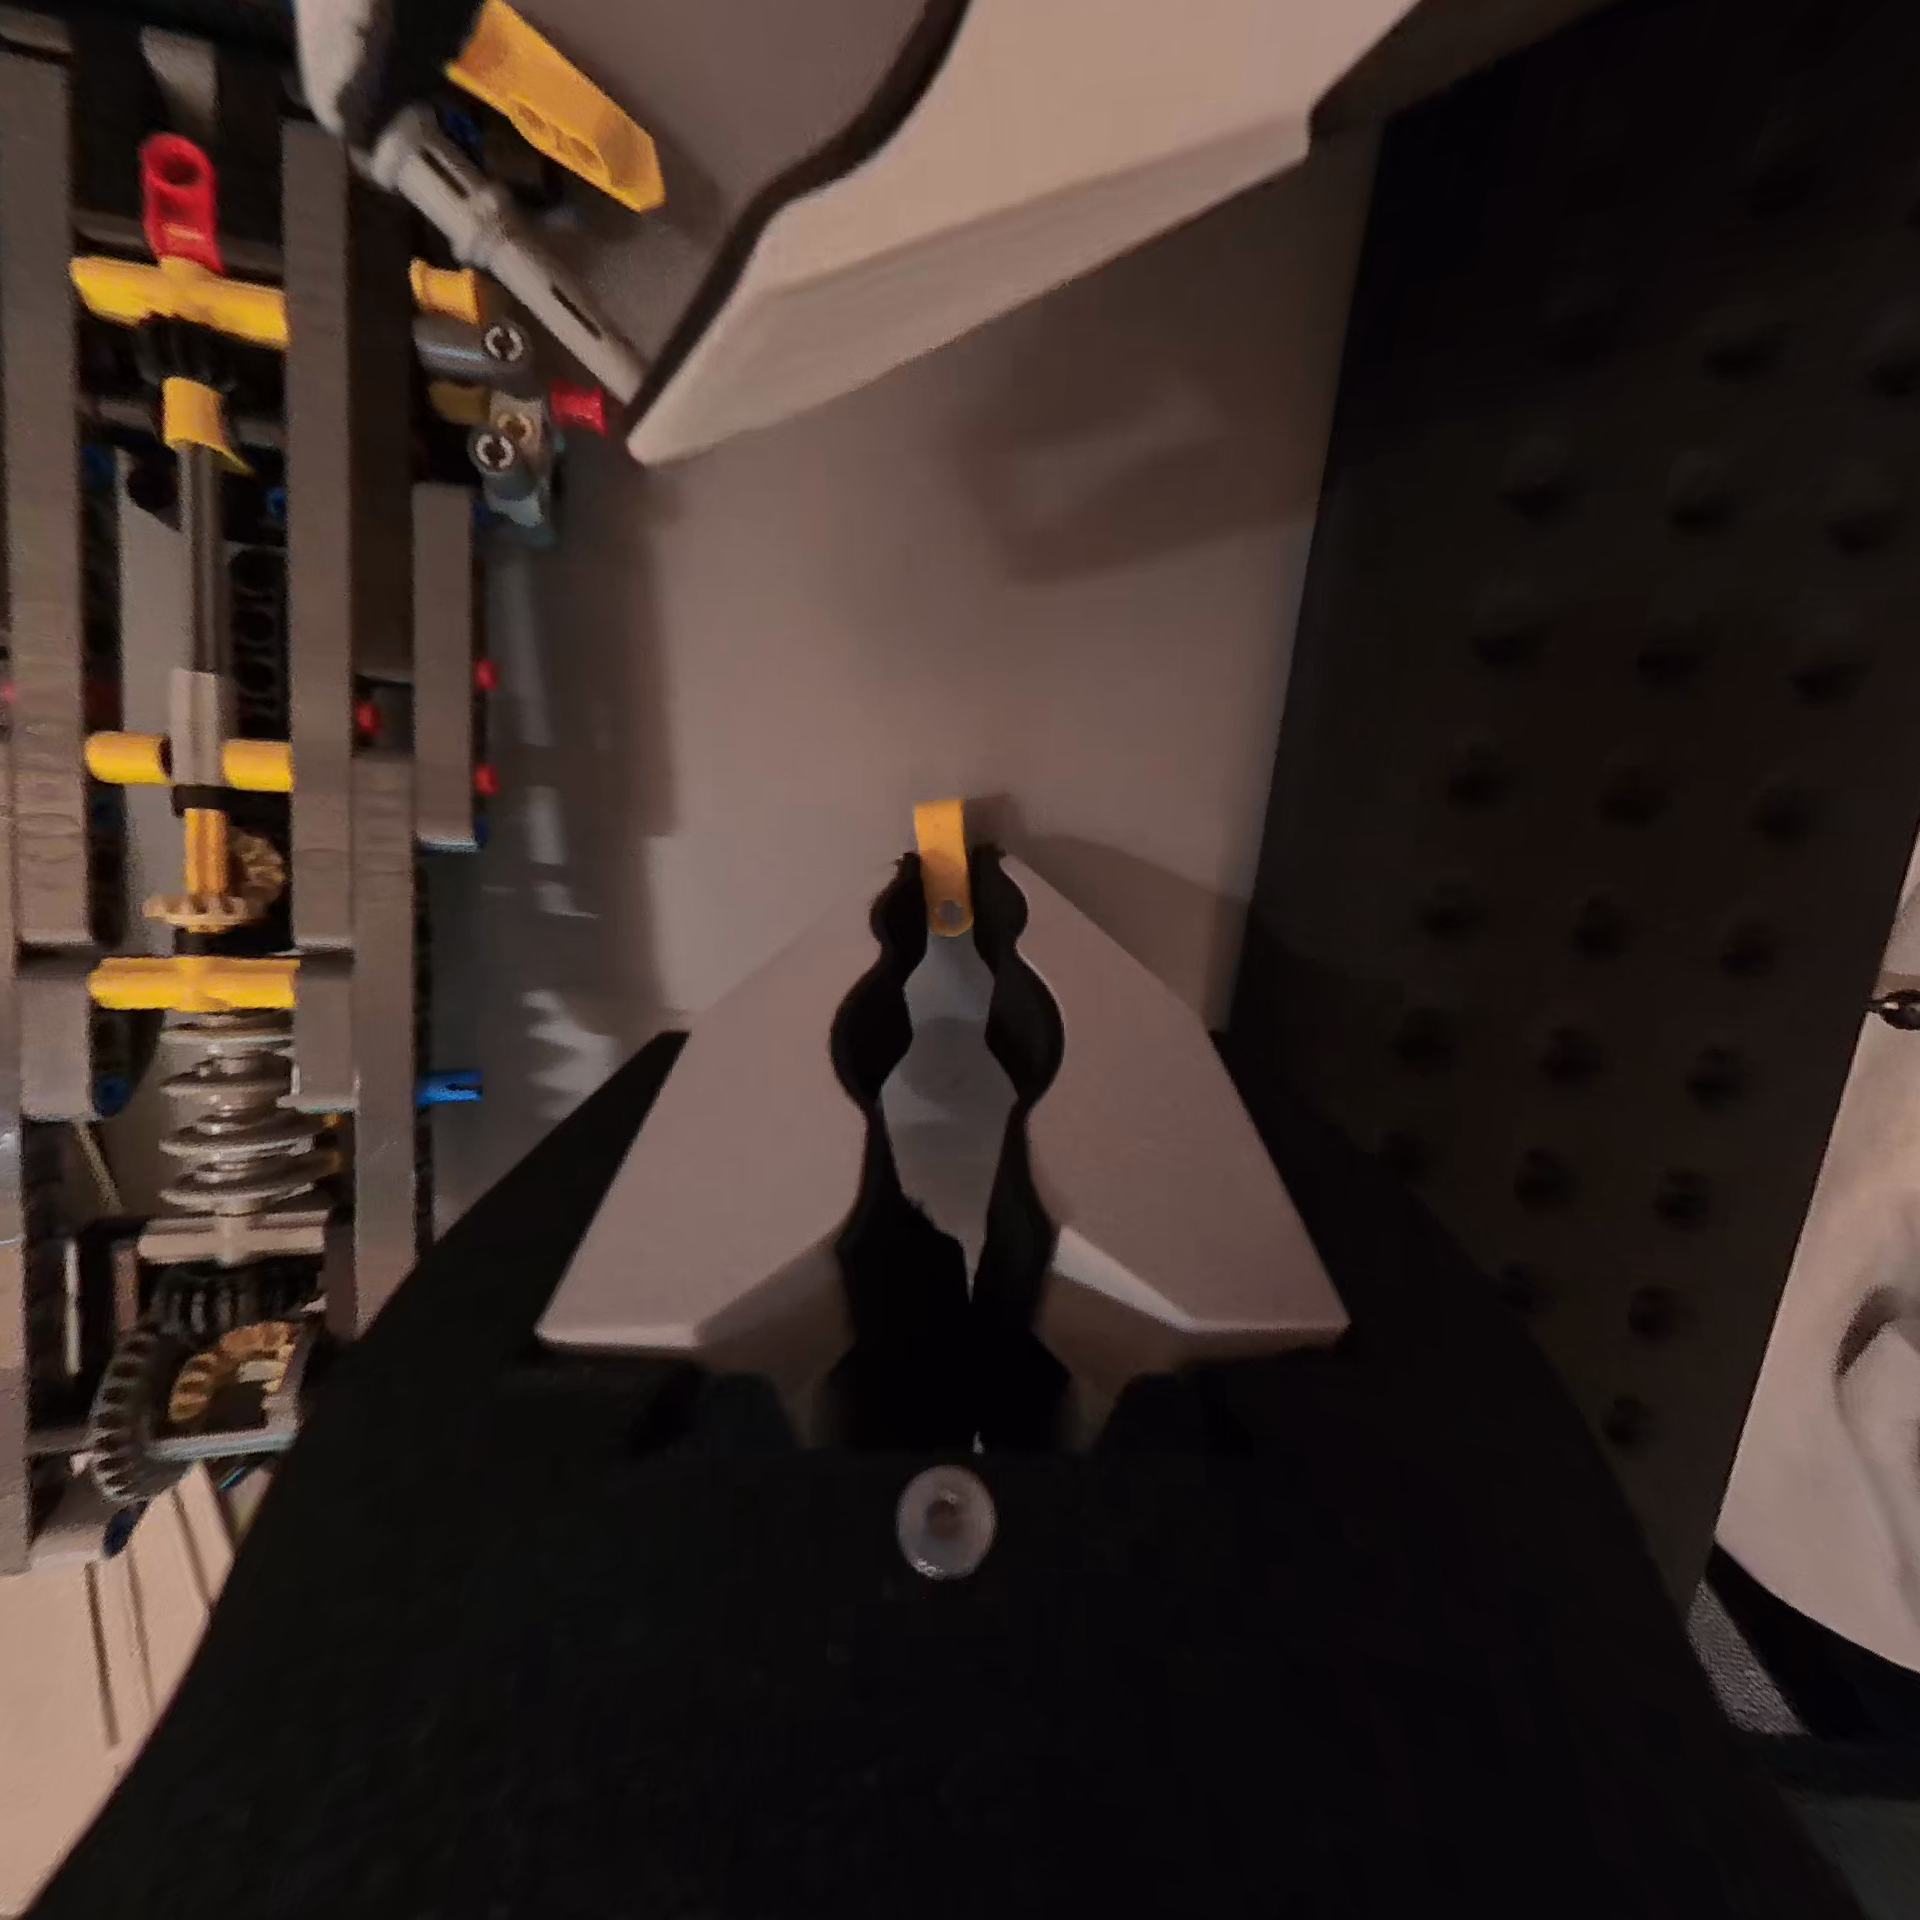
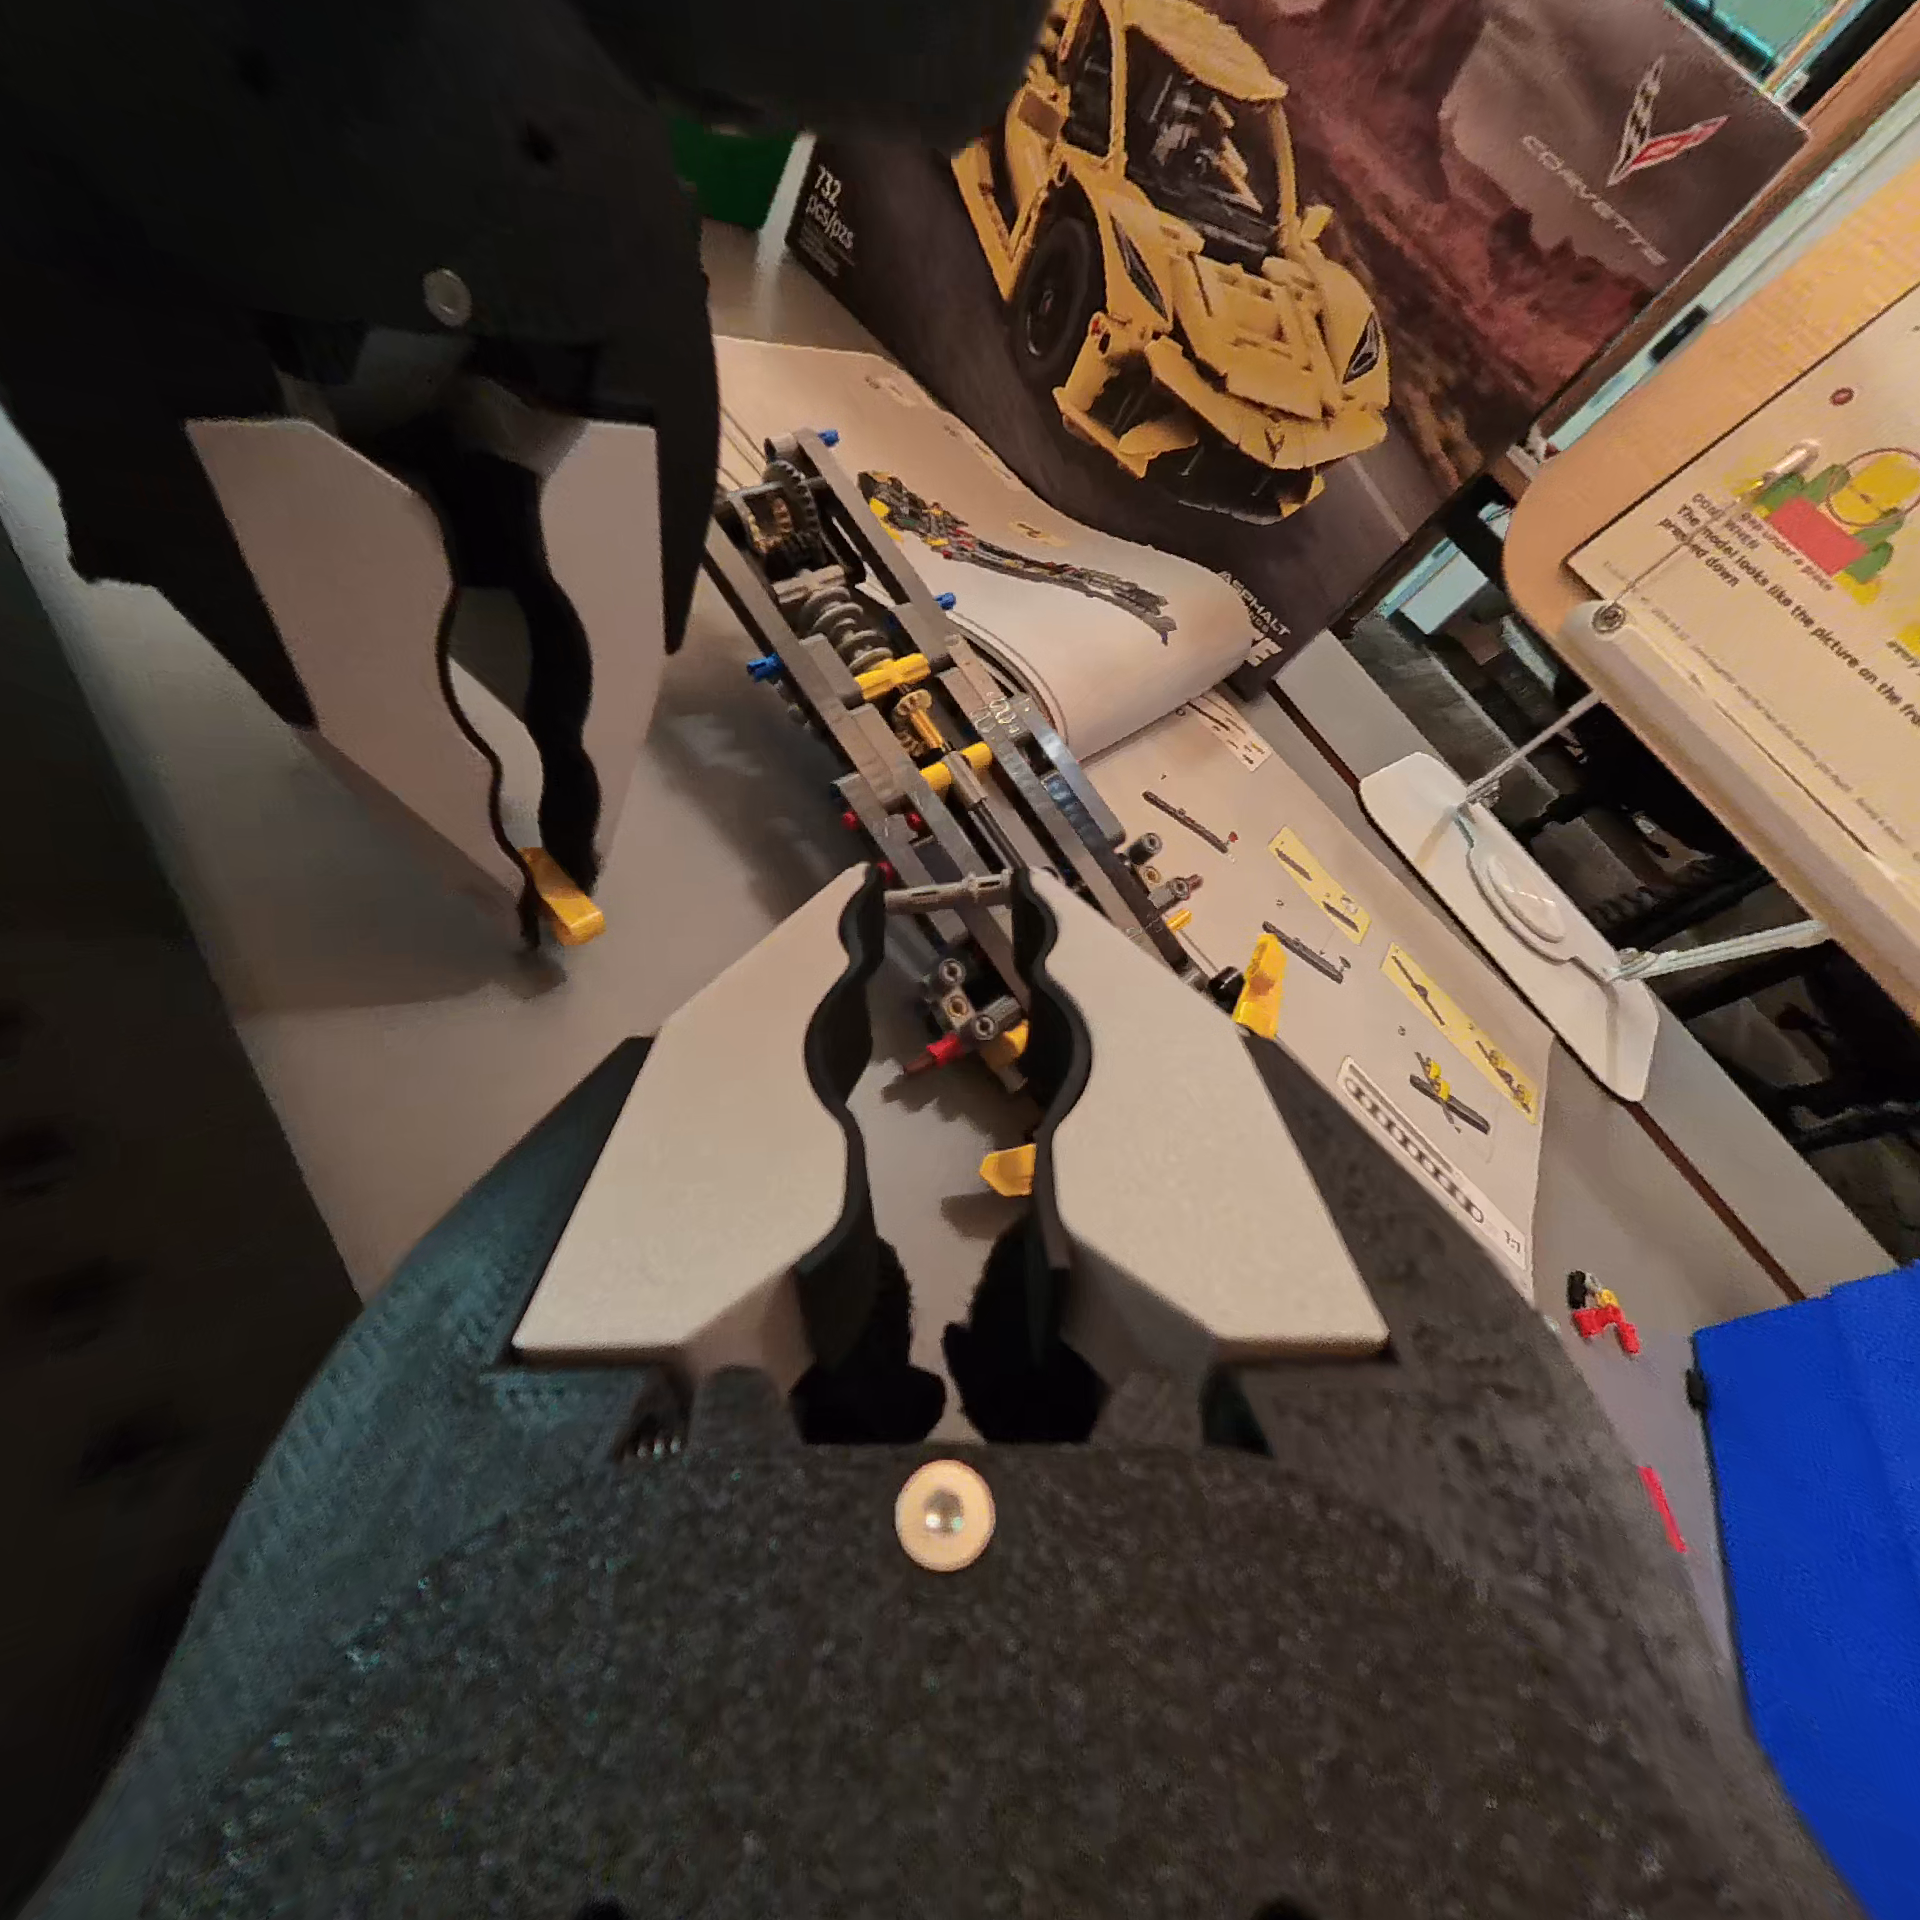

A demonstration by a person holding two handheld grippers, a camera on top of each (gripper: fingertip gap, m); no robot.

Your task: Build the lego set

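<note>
My left gripper (image 1: 951,873) is shut on a small yellow lego piece (image 1: 943,883), just above the pale table. It also shows in the right wrist view (image 2: 540,914) at upper left, pointing down with the yellow piece (image 2: 566,902) in its tips. The long grey chassis (image 2: 894,727) with yellow pins, a spring and gears lies on the table; it fills the left edge of the left wrist view (image 1: 208,727). My right gripper (image 2: 945,888) is open, its tips either side of the chassis's near end. I cannot tell if they touch it.
An open instruction booklet (image 2: 1299,935) and the set's box (image 2: 1299,260) lie beyond the chassis. Loose yellow pieces (image 2: 1262,982) lie on the booklet, and small red parts (image 2: 1605,1320) by a blue bin (image 2: 1818,1558). A white lamp (image 2: 1507,894) stands right. A black studded panel (image 1: 1610,727) is close on the left gripper's right. My right fingertips sit around 10 cm from my left ones.
</note>
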